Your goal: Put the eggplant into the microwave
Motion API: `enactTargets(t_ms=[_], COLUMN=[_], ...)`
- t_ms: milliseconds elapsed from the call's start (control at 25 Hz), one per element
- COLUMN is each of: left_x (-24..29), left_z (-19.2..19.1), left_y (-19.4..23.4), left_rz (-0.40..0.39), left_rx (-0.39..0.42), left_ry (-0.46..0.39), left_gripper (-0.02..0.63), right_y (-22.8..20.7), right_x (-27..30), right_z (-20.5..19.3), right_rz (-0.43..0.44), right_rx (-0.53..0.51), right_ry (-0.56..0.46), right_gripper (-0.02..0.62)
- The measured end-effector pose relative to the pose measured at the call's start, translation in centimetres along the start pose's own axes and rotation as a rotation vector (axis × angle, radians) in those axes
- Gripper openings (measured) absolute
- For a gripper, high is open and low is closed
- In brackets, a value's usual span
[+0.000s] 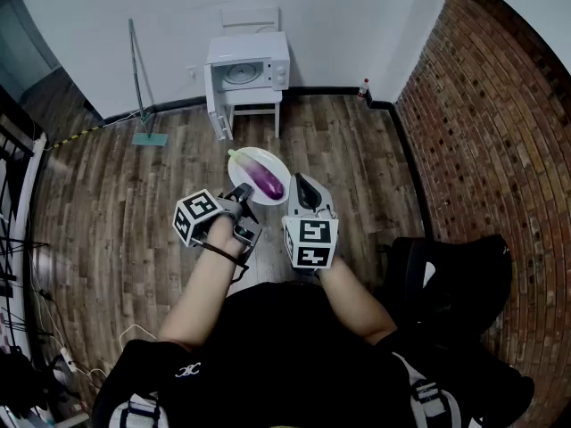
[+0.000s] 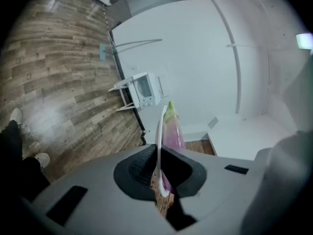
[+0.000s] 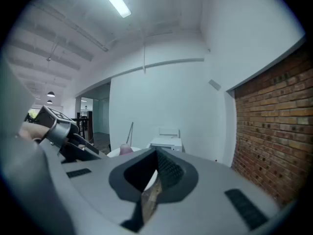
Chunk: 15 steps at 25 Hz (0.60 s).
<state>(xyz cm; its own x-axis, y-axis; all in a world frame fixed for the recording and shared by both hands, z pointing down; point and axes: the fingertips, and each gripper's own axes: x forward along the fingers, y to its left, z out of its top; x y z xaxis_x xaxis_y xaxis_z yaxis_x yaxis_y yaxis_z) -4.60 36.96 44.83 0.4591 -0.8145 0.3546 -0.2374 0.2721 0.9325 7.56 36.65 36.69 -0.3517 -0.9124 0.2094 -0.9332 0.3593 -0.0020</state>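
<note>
Plate (image 2: 158,136) pinched in jaws, eggplant (image 2: 173,133) on it

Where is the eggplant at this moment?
In the head view, the eggplant lies on the white plate at centre, between the left tongs and the right tongs, with the microwave farther ahead.

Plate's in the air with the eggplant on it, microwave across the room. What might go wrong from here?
1. The eggplant lies loose on the plate, which the left hand-held gripper and right hand-held gripper pinch only at the rim; a tilt might roll it off.
2. The microwave door hangs open beside the opening; the plate could clip it going in.
</note>
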Motion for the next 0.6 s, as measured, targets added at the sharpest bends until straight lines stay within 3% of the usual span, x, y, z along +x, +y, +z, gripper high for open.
enactTargets(t_ms=[600], left_x=[0.5], left_z=[-1.7], left_y=[0.3], left_rz=[0.001], left_rx=[-0.032], left_ry=[0.006], left_gripper=[0.015], right_y=[-0.9], right_x=[-1.4], right_z=[-0.1], right_rz=[0.019], right_rx=[0.021], right_ry=[-0.025], right_gripper=[0.005])
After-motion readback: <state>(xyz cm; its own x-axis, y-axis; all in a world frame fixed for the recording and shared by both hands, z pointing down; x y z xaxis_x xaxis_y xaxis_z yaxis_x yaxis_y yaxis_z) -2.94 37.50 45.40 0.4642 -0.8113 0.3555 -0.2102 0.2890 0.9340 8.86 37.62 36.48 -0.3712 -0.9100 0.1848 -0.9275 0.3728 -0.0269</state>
